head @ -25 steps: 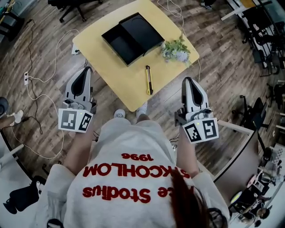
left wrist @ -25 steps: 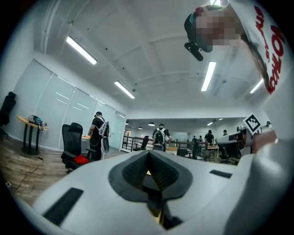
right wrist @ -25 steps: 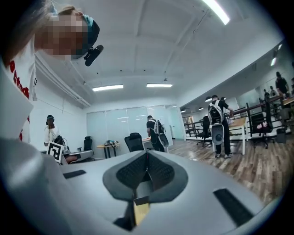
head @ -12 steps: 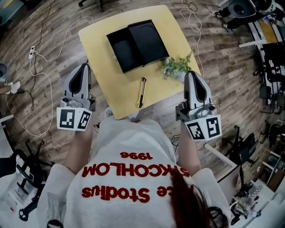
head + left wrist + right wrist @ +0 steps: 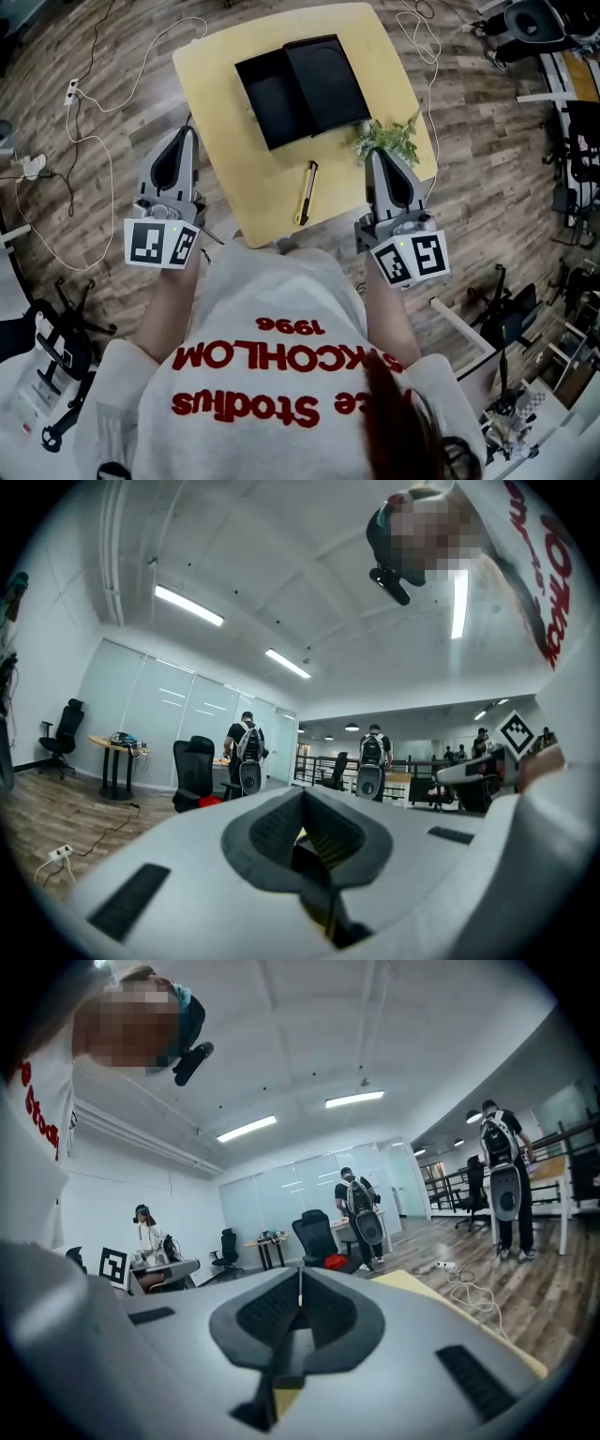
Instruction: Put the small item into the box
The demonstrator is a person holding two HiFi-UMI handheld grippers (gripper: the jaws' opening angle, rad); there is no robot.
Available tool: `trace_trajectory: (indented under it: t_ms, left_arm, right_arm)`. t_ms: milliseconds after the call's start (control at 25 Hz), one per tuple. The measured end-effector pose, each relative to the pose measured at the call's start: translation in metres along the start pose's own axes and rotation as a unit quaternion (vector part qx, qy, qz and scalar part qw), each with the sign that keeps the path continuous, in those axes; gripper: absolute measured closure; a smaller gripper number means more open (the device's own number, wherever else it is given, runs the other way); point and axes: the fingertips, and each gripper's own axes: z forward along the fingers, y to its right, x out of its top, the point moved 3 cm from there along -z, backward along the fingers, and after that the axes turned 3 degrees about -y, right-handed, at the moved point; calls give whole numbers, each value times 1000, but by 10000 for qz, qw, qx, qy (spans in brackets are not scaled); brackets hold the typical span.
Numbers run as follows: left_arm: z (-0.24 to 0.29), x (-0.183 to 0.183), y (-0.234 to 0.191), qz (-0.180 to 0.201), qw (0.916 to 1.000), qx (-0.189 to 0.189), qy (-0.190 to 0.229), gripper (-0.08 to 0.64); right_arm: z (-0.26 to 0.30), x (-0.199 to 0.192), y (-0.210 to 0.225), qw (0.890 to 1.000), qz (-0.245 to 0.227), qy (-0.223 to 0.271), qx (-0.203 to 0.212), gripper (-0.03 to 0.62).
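Since my shut, empty right gripper [image 5: 381,156] is nearer, the knife [image 5: 307,192] lies to its left, lengthwise toward the box [image 5: 272,98]; left gripper [image 5: 182,133] also shut.

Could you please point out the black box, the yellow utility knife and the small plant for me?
black box [image 5: 272,101]: head view, bare floor of its open half.
yellow utility knife [image 5: 307,193]: head view, middle of the handle.
small plant [image 5: 386,141]: head view, its leaves.

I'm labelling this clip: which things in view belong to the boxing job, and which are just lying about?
Belongs to the job:
- black box, open, its lid alongside
- utility knife, probably the small item
- yellow table they lie on

Just lying about:
- small plant at the table's edge
- power strip on the floor
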Motion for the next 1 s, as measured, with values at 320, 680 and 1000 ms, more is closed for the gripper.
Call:
trace_trajectory:
  t_ms: [320, 680, 1000]
  left_arm:
    - [19, -22, -8, -29, 9985, -395, -388, 554]
    - [28, -49, -11, -158, 9941, -691, -825, 554]
    - [22, -68, -13, -235, 9905, -795, -1098, 554]
  right_arm:
    - [18, -64, 2, 9938, 299, -887, -603, 451]
    - [40, -201, 0, 9596, 384, -2569, -1083, 402]
    - [39, -263, -6, 9293, 46, -3404, -1433, 391]
